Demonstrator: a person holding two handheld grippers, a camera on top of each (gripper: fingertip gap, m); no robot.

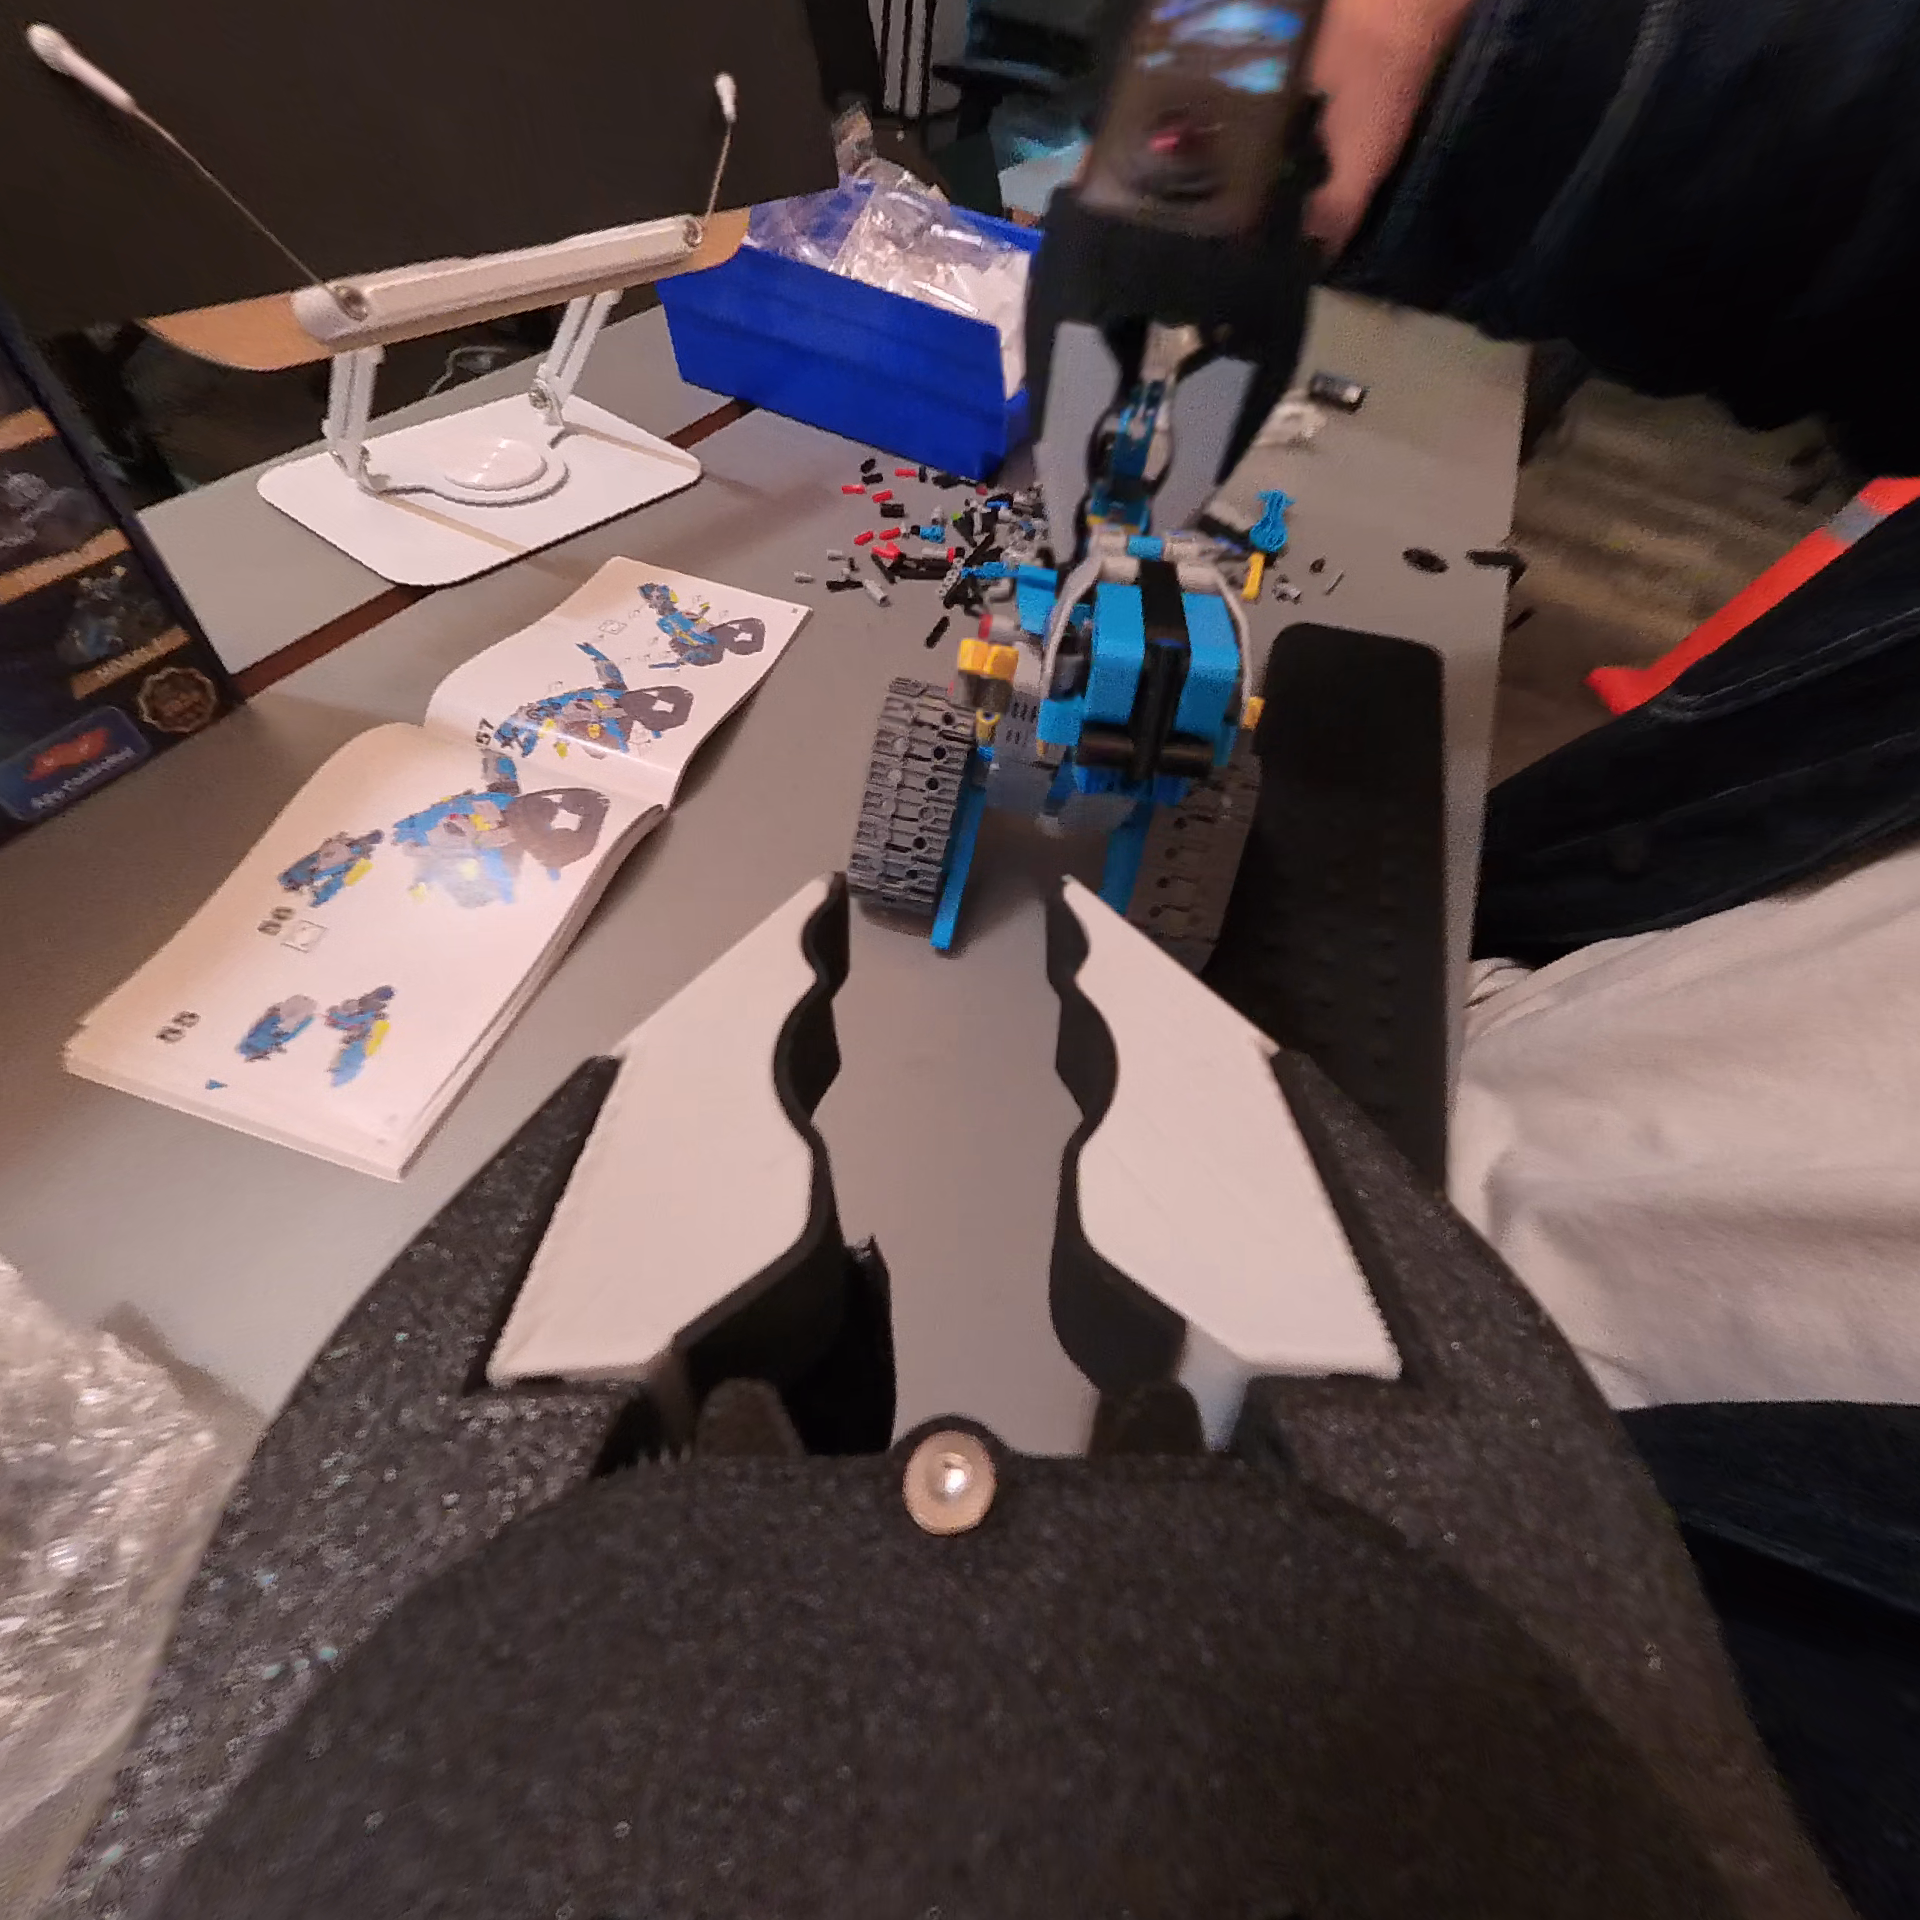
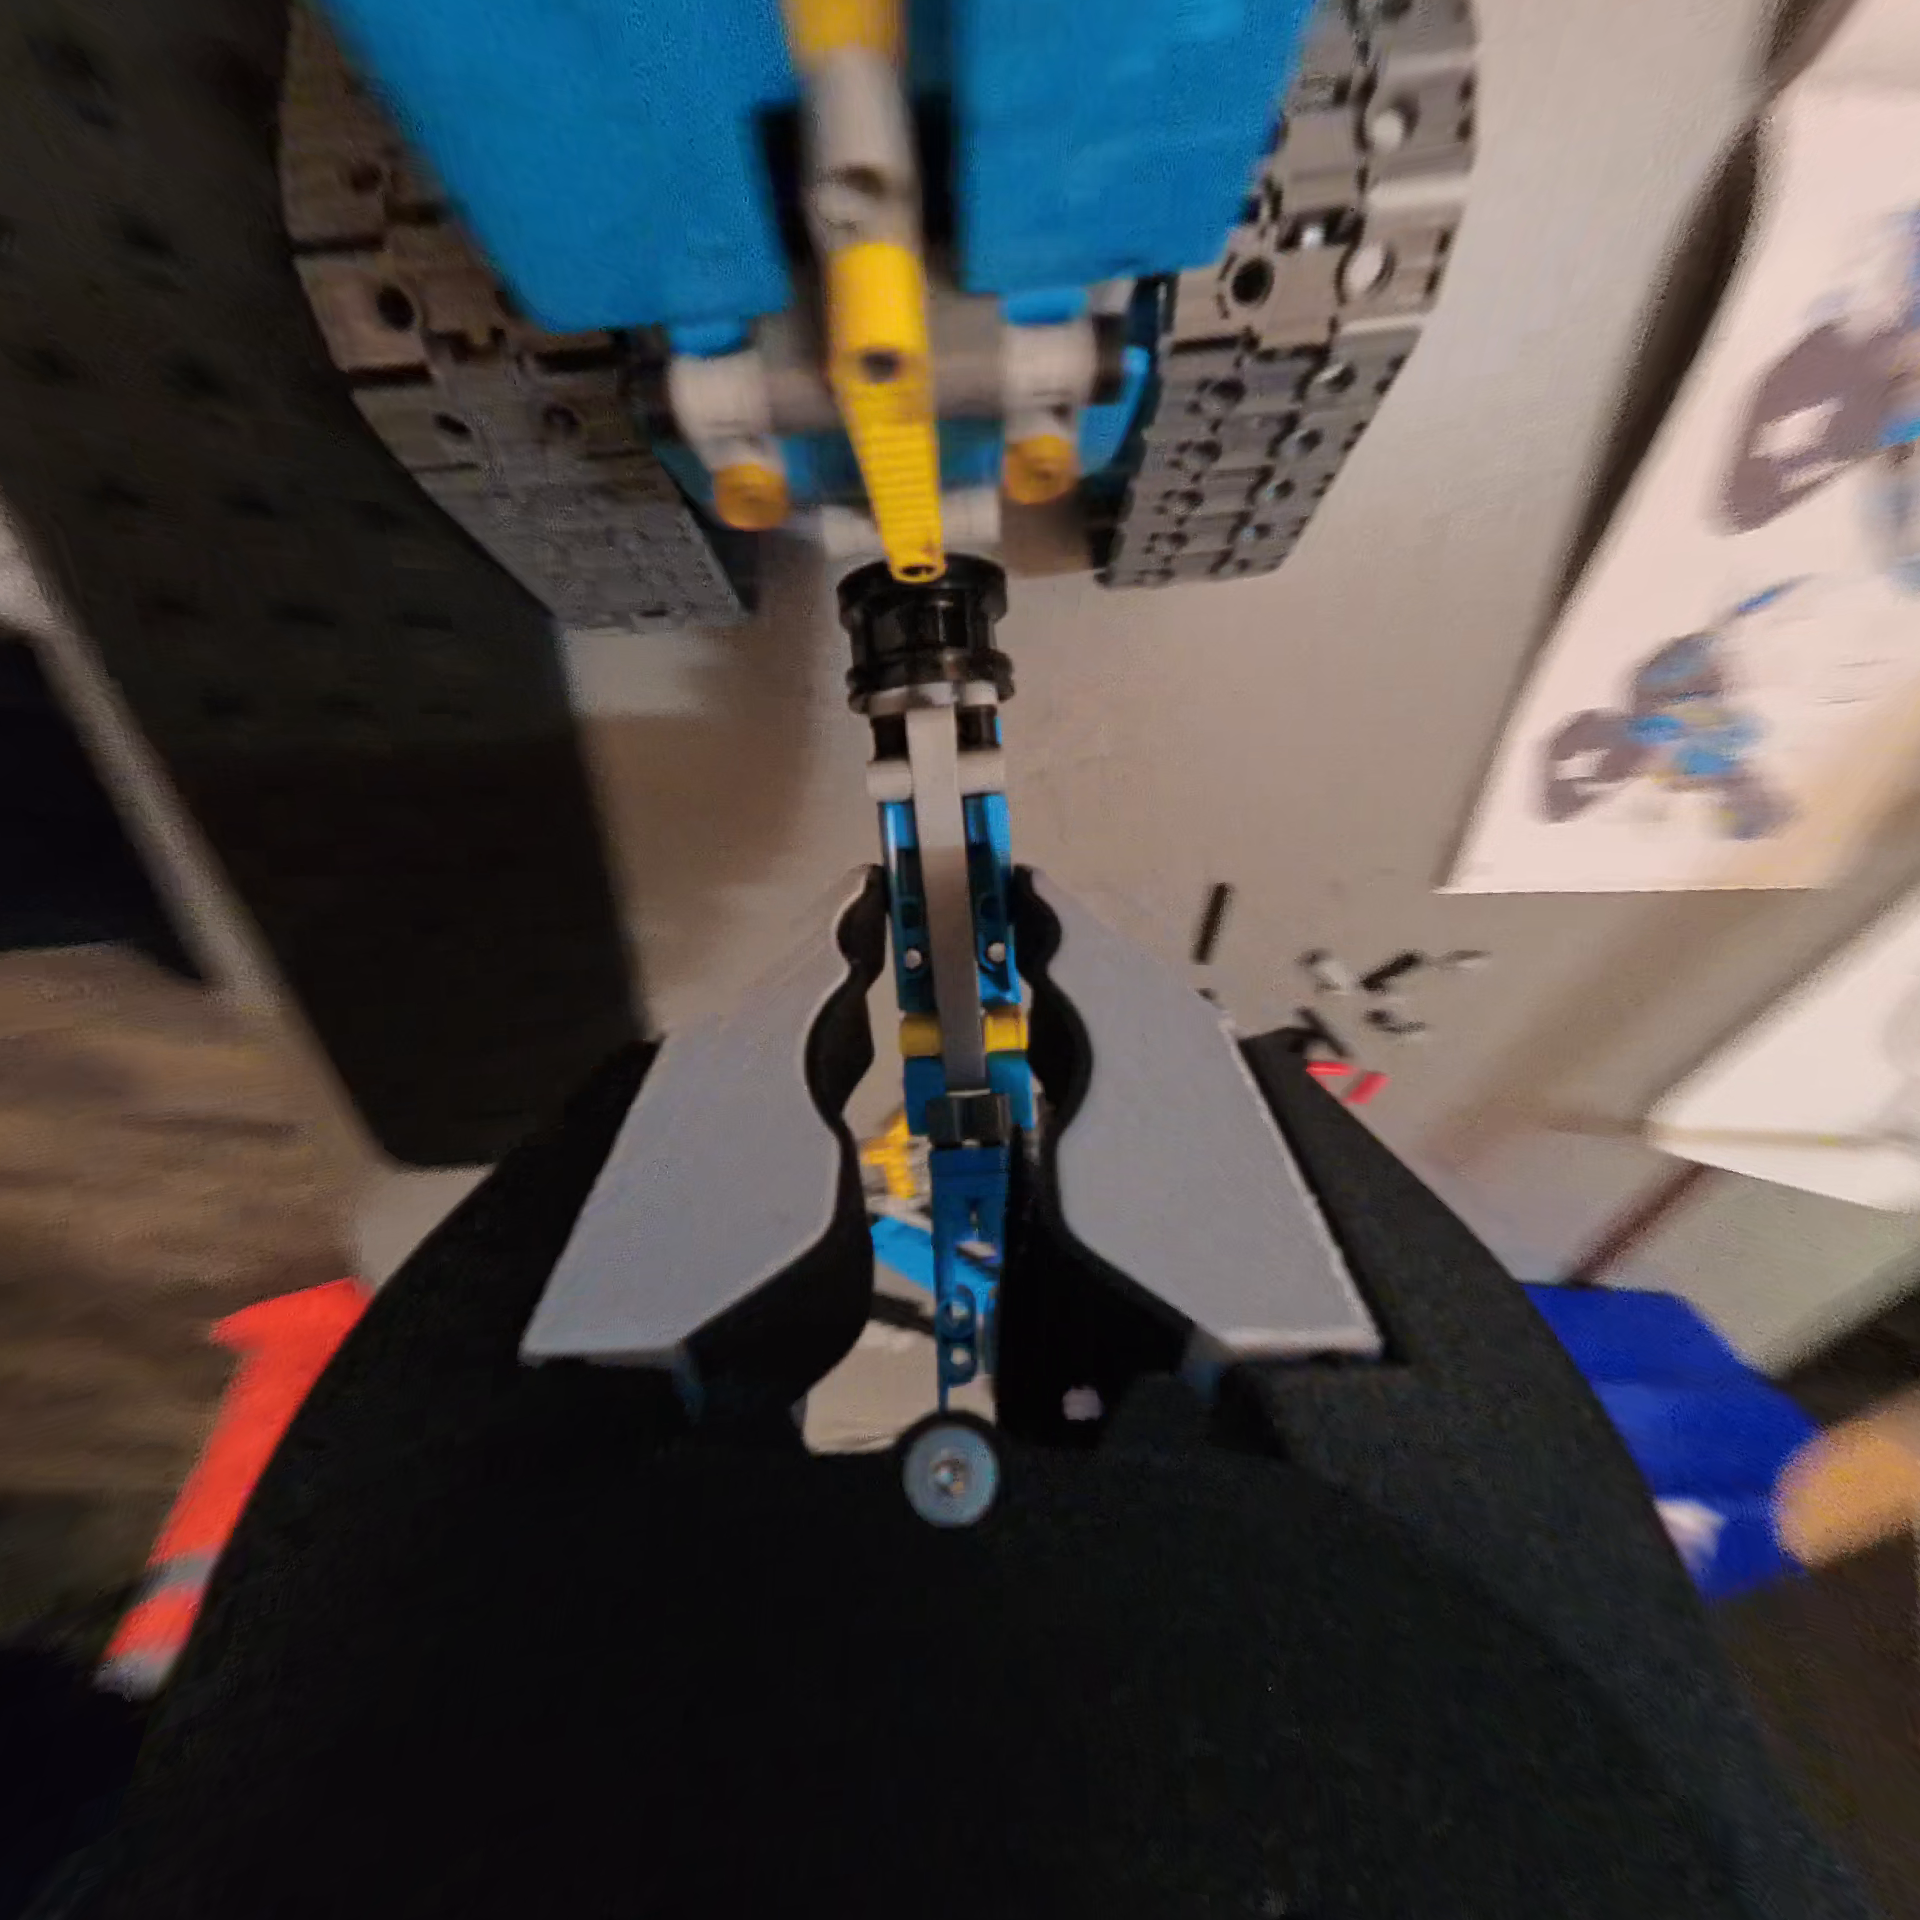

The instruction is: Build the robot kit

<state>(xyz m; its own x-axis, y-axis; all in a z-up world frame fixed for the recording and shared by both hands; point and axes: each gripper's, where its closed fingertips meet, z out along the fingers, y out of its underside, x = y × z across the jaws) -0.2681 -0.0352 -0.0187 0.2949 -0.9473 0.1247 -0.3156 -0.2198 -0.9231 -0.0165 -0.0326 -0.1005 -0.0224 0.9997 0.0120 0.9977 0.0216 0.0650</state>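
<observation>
A blue and grey tracked brick vehicle (image 1: 1081,727) stands on the grey table (image 1: 260,1226). My left gripper (image 1: 951,904) is open and empty, low over the table just in front of the vehicle's tracks. My right gripper (image 2: 951,894) is shut on the vehicle's thin blue and grey arm (image 2: 951,966), which ends in a black round piece (image 2: 923,636) next to a yellow part (image 2: 894,416). In the left wrist view the right gripper (image 1: 1138,416) comes down from above onto that arm (image 1: 1132,447).
An open instruction booklet (image 1: 436,862) lies left of the vehicle. Small loose pieces (image 1: 925,540) are scattered behind it. A blue bin (image 1: 852,343) with plastic bags, a white stand (image 1: 488,457) and a dark box (image 1: 83,644) stand farther back. A black perforated mat (image 1: 1351,831) lies at right. There is about 25 cm between the tips of the two grippers.
</observation>
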